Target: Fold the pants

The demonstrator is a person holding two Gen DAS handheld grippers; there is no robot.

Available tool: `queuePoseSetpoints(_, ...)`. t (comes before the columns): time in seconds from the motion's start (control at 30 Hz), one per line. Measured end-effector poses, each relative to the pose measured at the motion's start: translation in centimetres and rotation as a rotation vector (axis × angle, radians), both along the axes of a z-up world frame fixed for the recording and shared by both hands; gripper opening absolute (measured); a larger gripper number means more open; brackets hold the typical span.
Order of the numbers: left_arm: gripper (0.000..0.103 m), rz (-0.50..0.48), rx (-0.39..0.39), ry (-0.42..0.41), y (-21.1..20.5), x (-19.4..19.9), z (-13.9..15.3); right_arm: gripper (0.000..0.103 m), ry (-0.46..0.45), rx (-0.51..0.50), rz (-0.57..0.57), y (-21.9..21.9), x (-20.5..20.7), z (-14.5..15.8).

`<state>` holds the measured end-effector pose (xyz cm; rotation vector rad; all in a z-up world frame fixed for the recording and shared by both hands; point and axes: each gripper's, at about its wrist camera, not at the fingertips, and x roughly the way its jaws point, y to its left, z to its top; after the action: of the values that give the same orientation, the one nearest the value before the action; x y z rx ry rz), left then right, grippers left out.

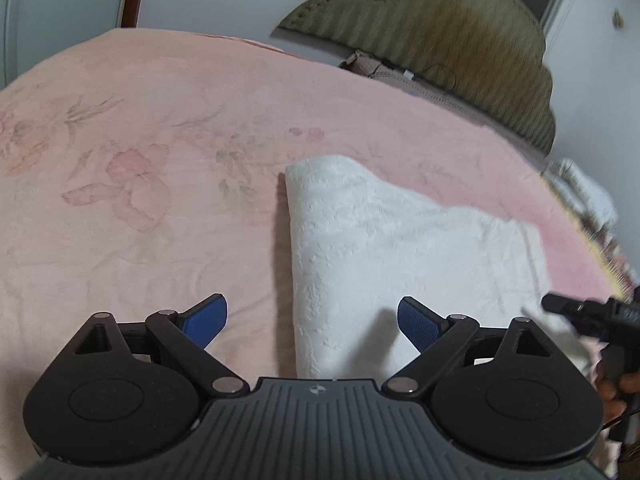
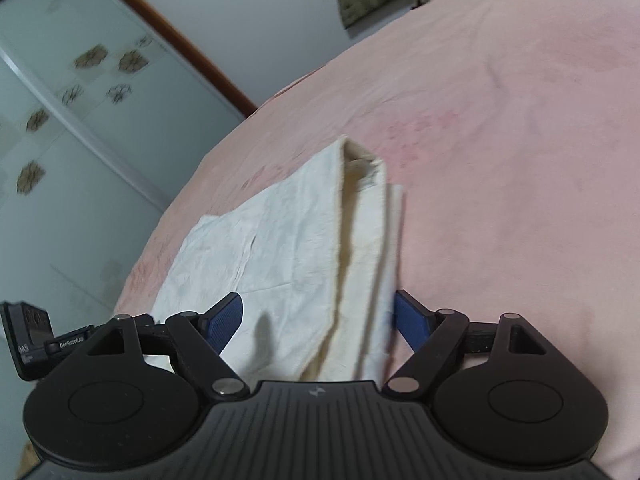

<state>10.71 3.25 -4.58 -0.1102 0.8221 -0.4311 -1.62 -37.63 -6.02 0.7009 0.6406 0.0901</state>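
The white pants (image 1: 384, 240) lie folded in a flat stack on the pink bed cover (image 1: 140, 208). My left gripper (image 1: 312, 320) is open and empty, its blue pads astride the near left edge of the stack, just above it. In the right wrist view the pants (image 2: 288, 240) show their layered open edge on the right side. My right gripper (image 2: 318, 320) is open, its pads either side of the near end of the stack, holding nothing. The right gripper also shows at the right edge of the left wrist view (image 1: 588, 316).
The bed cover (image 2: 500, 160) has faint flower prints. An olive padded headboard (image 1: 460, 40) stands at the far end with a beige pillow (image 1: 392, 74) below it. A sliding wardrobe door (image 2: 72, 120) stands beside the bed. Patterned cloth (image 1: 584, 192) lies at the bed's right edge.
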Motion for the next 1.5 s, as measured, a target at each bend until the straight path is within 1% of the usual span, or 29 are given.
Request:
queuePoseSetpoints(0.1,0.095,-0.007,0.052,0.002,-1.2,-0.3,-0.6,0.092,-0.028,-0.057,0.029,0.7,0.5,0.1)
queuePoseSetpoints(0.17,0.098,-0.005,0.067,-0.006,-1.6,-0.5,-0.7,0.101,-0.059,-0.081,0.053,1.0,0.5,-0.1)
queuePoseSetpoints(0.27,0.099,-0.01,0.081,-0.009,-2.0,-0.6,-0.8,0.102,-0.114,-0.14,0.074,1.8,-0.2,-0.4)
queuePoseSetpoints(0.3,0.1,-0.012,0.083,-0.009,-2.1,-0.6,-1.0,0.102,-0.123,-0.143,0.075,1.8,-0.4,-0.4)
queuePoseSetpoints(0.53,0.101,-0.029,0.087,-0.011,-2.5,-0.3,-1.2,0.102,-0.148,-0.06,0.098,0.2,-0.9,-0.9)
queuePoseSetpoints(0.63,0.099,-0.043,0.08,0.001,-2.5,-0.1,-1.2,0.102,-0.152,-0.036,0.098,-0.1,-0.8,-0.9)
queuePoseSetpoints(0.67,0.097,-0.05,0.077,0.004,-2.5,0.0,-1.2,0.098,-0.151,-0.033,0.102,-0.2,-0.7,-0.9)
queuePoseSetpoints(0.7,0.092,-0.061,0.073,0.003,-2.6,0.1,-1.1,0.094,-0.149,-0.031,0.105,-0.3,-0.7,-0.9)
queuePoseSetpoints(0.73,0.087,-0.076,0.065,0.003,-2.6,0.1,-1.0,0.079,-0.143,-0.023,0.104,-0.4,-0.6,-1.0)
queuePoseSetpoints(0.77,0.078,-0.093,0.05,0.007,-2.6,0.2,-1.0,0.059,-0.131,-0.008,0.097,-0.5,-0.3,-1.1)
queuePoseSetpoints(0.8,0.071,-0.102,0.034,0.014,-2.7,0.3,-1.0,0.052,-0.116,0.007,0.087,-0.8,0.0,-1.3)
queuePoseSetpoints(0.83,0.068,-0.095,0.031,0.014,-2.7,0.3,-0.9,0.045,-0.101,0.018,0.077,-1.0,0.3,-1.5)
queuePoseSetpoints(0.87,0.062,-0.093,0.029,0.012,-2.7,0.3,-1.0,0.043,-0.101,0.031,0.082,-1.1,0.5,-1.6)
queuePoseSetpoints(0.9,0.052,-0.091,0.024,0.008,-2.7,0.3,-1.0,0.042,-0.103,0.032,0.087,-1.1,0.6,-1.6)
queuePoseSetpoints(0.93,0.048,-0.09,0.014,0.001,-2.6,0.1,-0.9,0.04,-0.102,0.022,0.087,-0.9,0.7,-1.6)
queuePoseSetpoints(0.97,0.034,-0.089,0.009,-0.014,-2.5,-0.1,-0.8,0.037,-0.104,0.006,0.084,-0.7,0.6,-1.4)
queuePoseSetpoints(1.0,0.023,-0.084,0.021,-0.038,-2.4,-0.5,-0.7,0.036,-0.109,-0.009,0.082,-0.4,0.5,-1.2)
queuePoseSetpoints(1.03,0.019,-0.085,0.024,-0.057,-2.4,-0.8,-0.6,0.033,-0.122,-0.017,0.079,-0.1,0.3,-1.0)
queuePoseSetpoints(1.07,0.013,-0.082,0.022,-0.078,-2.2,-1.1,-0.6,0.03,-0.137,-0.02,0.075,0.1,0.1,-0.8)
queuePoseSetpoints(1.1,0.01,-0.077,0.02,-0.1,-2.1,-1.5,-0.6,0.029,-0.152,-0.024,0.074,0.3,-0.1,-0.6)
queuePoseSetpoints(1.23,0.008,-0.06,0.024,-0.208,-2.2,-3.3,0.2,0.024,-0.204,-0.085,0.079,1.4,-0.7,1.2)
queuePoseSetpoints(1.33,0.008,-0.055,0.063,-0.293,-2.6,-4.1,1.4,0.022,-0.259,-0.151,0.102,2.5,-0.4,3.4)
queuePoseSetpoints(1.4,0.008,-0.054,0.101,-0.337,-3.0,-3.8,2.2,0.022,-0.288,-0.189,0.124,3.2,0.6,5.1)
queuePoseSetpoints(1.5,0.008,-0.014,0.148,-0.389,-2.9,-2.4,3.3,0.022,-0.3,-0.265,0.158,4.5,3.2,7.0)
